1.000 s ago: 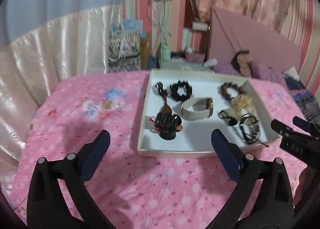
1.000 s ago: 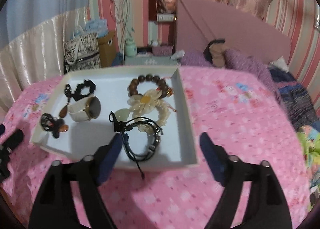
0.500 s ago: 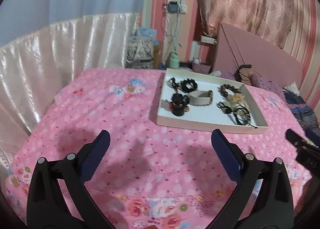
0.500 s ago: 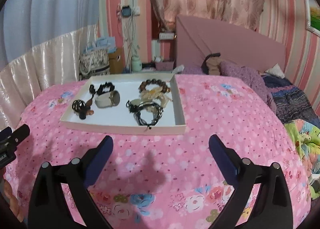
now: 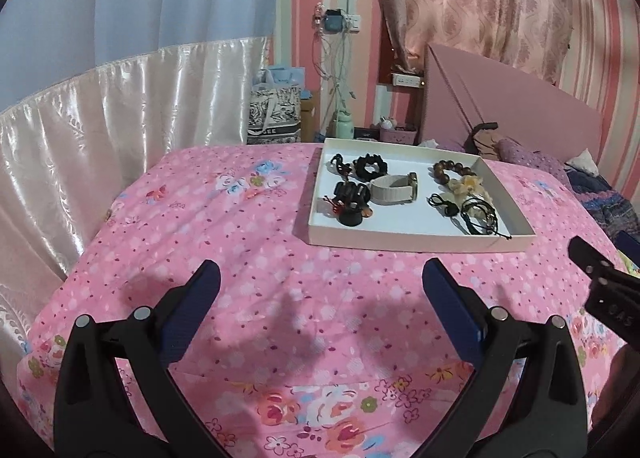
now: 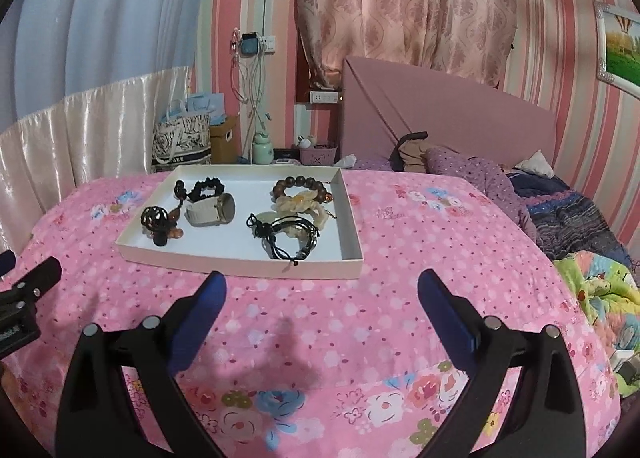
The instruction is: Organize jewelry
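A shallow white tray (image 5: 404, 243) (image 6: 240, 267) lies on the pink flowered bedspread and holds jewelry. In it are a black hair clip (image 5: 350, 194) (image 6: 155, 218), a beige watch band (image 5: 394, 188) (image 6: 208, 210), a black scrunchie (image 5: 370, 167) (image 6: 206, 188), a brown bead bracelet (image 5: 452, 170) (image 6: 300, 184), a cream flower piece (image 6: 298, 204) and black cord bracelets (image 5: 478, 218) (image 6: 290, 238). My left gripper (image 5: 320, 288) and right gripper (image 6: 322, 294) both hover open over the bedspread, well short of the tray's near edge, with nothing between their fingers.
The bed's pink cover (image 5: 224, 218) slopes off at the left toward a satin curtain (image 5: 100, 118). A pink headboard (image 6: 440, 130), pillows and folded blankets (image 6: 572, 218) lie at the right. A patterned bag (image 6: 182, 144) and small bottles stand behind the bed.
Both grippers have pulled back from the tray, which now sits farther off and smaller in both views. The right gripper's fingers stand a little wider than a second ago.
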The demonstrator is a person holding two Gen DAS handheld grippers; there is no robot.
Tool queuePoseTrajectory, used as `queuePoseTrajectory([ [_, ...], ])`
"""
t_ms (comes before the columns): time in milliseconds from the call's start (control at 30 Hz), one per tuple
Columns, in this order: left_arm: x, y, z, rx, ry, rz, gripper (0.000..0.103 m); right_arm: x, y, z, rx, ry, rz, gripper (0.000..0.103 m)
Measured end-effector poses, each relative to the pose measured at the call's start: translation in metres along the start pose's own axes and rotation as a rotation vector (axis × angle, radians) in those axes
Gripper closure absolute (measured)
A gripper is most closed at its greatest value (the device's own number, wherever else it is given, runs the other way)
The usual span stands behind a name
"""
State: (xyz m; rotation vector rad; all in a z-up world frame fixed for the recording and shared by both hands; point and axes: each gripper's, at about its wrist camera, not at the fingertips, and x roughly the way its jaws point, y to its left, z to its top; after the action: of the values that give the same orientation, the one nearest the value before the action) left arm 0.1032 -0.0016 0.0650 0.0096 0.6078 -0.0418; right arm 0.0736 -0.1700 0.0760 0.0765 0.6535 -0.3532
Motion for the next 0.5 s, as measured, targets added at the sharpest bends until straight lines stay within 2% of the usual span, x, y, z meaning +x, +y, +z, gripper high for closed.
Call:
queuePoseTrajectory([
  [233, 0.0003, -0.0040, -0.0026, 0.009, 0.011, -0.009, 0.003, 0.0003, 0.0014, -0.0017, 0.002, 0.006, -0.010, 0.007],
  [500, 0.0016, -0.0046, -0.0036, 0.011, 0.012, 0.013, 0.003, -0.0021, -0.0011, -0.0012, 0.014, 0.002, -0.008, 0.007],
])
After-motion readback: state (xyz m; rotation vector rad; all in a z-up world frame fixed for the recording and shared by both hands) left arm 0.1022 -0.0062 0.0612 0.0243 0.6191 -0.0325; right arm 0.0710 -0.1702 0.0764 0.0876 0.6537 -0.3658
